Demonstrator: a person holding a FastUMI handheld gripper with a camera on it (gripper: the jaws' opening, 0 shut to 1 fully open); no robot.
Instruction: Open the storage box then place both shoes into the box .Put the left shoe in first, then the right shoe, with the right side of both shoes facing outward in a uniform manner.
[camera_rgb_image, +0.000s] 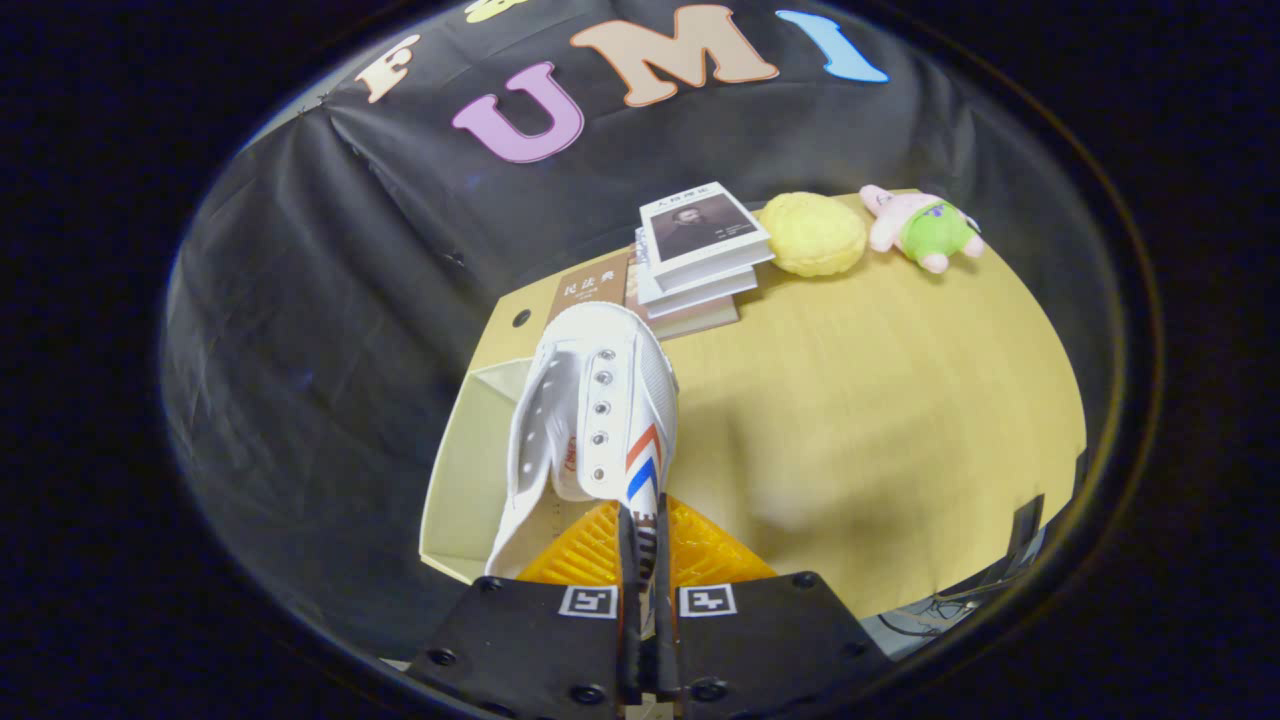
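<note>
Tool (640, 540) pinches the white shoe (600, 420) by its side wall, above the open storage box (470, 470) at 10 o'clock. Recommend lowering level, striped side outward.

brown book (592, 290) cover: "民法典"; white top book (700, 232): title too small to read.

The one camera rides on the gripper (640, 560) and looks forward along its two fingers, angled down over the near left part of the table (900, 400). It sits very close to the white shoe (600, 420) pinched at its jaws. The far table edge with the books (700, 250) and the booth wall lie well beyond.
</note>
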